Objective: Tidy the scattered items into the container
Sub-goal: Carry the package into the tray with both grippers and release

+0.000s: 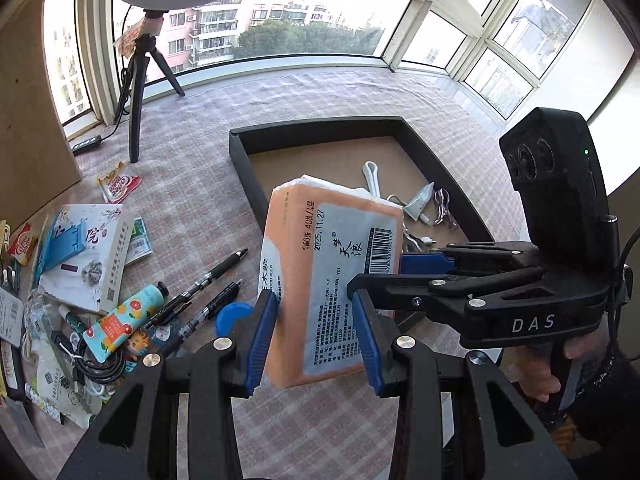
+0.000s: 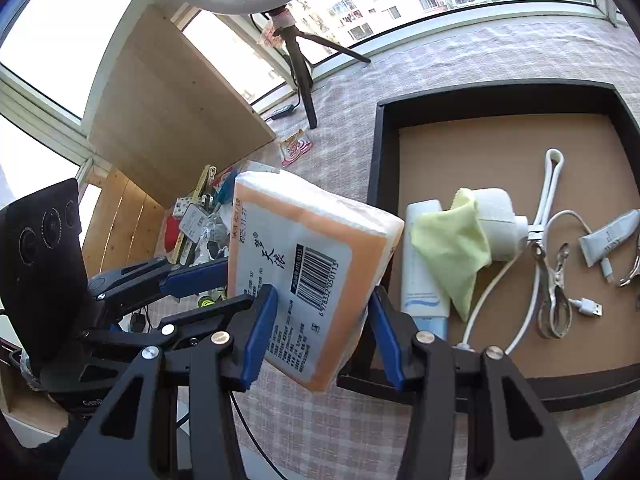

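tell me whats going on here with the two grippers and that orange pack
A person is tidying a cluttered table with two handheld grippers. Both the left gripper and the right gripper are clamped on one orange tissue pack, held up off the checked tablecloth beside the black tray. The tray already holds a yellow cloth, a white cable and metal clips. Pens and other clutter still lie outside it.

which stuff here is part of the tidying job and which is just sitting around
Part of the job:
- tissue pack, gripped by left gripper and right gripper
- black tray
- scattered pens, hand cream tube, book

Just lying about:
- ring light tripod
- wooden board
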A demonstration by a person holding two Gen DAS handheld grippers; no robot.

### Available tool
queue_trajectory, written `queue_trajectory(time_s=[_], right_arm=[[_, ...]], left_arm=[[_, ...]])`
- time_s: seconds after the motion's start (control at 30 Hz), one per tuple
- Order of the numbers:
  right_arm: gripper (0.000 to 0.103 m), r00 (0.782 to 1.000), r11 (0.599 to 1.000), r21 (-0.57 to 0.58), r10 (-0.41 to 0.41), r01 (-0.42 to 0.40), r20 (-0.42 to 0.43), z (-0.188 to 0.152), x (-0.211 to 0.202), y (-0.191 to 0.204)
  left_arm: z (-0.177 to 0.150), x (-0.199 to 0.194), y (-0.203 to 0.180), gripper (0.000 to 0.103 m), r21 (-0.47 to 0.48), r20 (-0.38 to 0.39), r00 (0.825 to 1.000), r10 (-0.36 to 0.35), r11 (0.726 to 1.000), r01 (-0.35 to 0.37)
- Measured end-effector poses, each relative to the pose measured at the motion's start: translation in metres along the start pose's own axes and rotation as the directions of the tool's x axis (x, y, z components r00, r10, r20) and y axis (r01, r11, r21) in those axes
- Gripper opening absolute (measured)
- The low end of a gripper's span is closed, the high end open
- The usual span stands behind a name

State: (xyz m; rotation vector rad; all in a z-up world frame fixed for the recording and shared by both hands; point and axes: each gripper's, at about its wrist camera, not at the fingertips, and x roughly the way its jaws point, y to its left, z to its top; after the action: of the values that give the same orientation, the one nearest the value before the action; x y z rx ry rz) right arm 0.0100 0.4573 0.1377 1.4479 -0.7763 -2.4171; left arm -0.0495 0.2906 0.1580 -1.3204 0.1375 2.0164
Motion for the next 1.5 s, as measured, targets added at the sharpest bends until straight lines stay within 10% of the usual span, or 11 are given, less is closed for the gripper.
queue_trajectory(time_s=[0.47,0.8,1.5], right_arm=[[0.048,0.975,0.976,0.076,-0.211,0.205,0.075,0.079,-0.094,-0.151],[0.047,0.941,0.938,0.143,-0.329,0.315,0.082,0.114,-0.077,-0.226],[0.047,0.948,0.953,-0.086,-0.274,0.29,0.162,0.075,-0.072,-0.1]], left_arm=[[0.125,0.112,-0.117,0.036,0.091,-0.002,0.985,-0.172,0.981,0.171],[0.172,0.192,-0.124,0.034,0.064,-0.068,0.996,-0.058,0.996,0.062],[0.116,0.057,-0.08,0.039,0.041,0.142,0.981,0.133,0.989,-0.14]])
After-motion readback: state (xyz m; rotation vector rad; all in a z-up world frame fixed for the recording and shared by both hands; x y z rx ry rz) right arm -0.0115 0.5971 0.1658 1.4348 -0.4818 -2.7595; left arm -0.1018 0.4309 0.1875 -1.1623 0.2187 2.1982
